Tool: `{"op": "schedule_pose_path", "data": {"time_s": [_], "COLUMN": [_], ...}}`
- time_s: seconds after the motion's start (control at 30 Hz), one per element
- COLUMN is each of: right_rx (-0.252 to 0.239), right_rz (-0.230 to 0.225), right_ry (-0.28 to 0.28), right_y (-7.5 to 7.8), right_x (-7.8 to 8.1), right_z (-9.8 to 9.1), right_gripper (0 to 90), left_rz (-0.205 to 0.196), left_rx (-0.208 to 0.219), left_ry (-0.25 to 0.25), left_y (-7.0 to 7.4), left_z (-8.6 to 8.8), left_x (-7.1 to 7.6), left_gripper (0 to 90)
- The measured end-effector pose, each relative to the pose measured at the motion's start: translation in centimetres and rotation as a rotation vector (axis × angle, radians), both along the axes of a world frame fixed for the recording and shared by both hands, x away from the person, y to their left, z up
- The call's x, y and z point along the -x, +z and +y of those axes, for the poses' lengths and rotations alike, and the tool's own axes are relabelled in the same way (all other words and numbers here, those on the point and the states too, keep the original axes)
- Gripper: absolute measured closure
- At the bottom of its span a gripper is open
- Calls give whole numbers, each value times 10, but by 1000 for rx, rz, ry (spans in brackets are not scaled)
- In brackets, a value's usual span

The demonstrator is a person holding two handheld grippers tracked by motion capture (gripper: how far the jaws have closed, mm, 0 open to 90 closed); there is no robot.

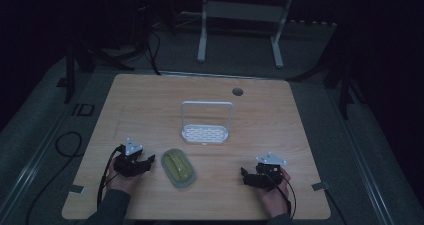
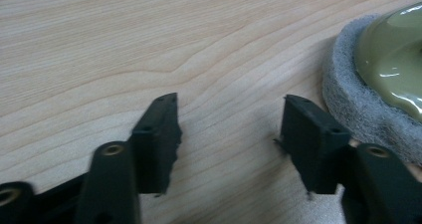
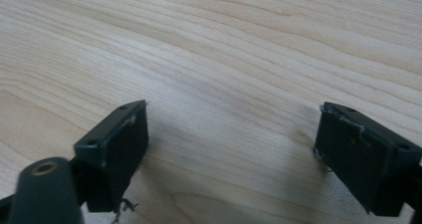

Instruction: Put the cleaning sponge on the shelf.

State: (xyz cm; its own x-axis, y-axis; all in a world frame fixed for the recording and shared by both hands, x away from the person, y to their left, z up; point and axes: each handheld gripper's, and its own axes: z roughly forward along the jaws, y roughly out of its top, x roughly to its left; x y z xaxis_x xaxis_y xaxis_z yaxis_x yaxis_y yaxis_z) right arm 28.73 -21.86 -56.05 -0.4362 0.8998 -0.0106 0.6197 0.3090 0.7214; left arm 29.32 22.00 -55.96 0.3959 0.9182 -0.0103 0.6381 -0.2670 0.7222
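The left gripper [image 1: 148, 161] is being held low over the table [image 1: 150, 105], near its front edge, and its jaws are being kept wide apart with nothing between them. It is being pointed toward the scrubber [image 1: 179, 168], which is lying just beside it, not touched. The right gripper [image 1: 245, 176] is being held well apart on the other side, also low and spread, with bare wood between its jaws. A rack [image 1: 206, 132] is standing behind the scrubber.

You have one tabletop [image 1: 150, 105] with one green scrubber [image 1: 178, 168] near its front edge, one white rack [image 1: 206, 130] at its middle, and two tongs: left [image 1: 149, 161] and right [image 1: 244, 175].
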Motion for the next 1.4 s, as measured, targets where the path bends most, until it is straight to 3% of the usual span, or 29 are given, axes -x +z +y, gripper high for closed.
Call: {"op": "schedule_pose_path", "data": {"time_s": [0.1,0.17,0.3,0.47,0.67,1.0,1.2,1.4], "right_rx": [-1,-1,-1,-1,-1,-1,-2,-2], "right_rz": [-1,-1,-2,-1,-2,-1,-1,-1], "right_ry": [-5,-5,-9,-11,-13,-13,-13,-13], "right_y": [0,0,0,0,0,0,0,0], "right_x": [1,1,1,1,1,1,1,1], "right_z": [1,0,1,1,1,1,1,1], "right_gripper": [143,143,143,143,144,143,143,143], "left_rz": [13,27,14,4,5,-21,13,39], "left_rx": [2,52,94,110,122,139,104,82], "left_ry": [-9,-35,-70,-130,-192,-287,-356,-383], "left_y": [2,6,16,36,49,74,69,62], "left_z": [0,0,-4,-15,-29,-59,-93,-108], "left_x": [1,3,8,14,20,27,29,31], "left_gripper": [530,548,629,729,867,894,895,896]}}
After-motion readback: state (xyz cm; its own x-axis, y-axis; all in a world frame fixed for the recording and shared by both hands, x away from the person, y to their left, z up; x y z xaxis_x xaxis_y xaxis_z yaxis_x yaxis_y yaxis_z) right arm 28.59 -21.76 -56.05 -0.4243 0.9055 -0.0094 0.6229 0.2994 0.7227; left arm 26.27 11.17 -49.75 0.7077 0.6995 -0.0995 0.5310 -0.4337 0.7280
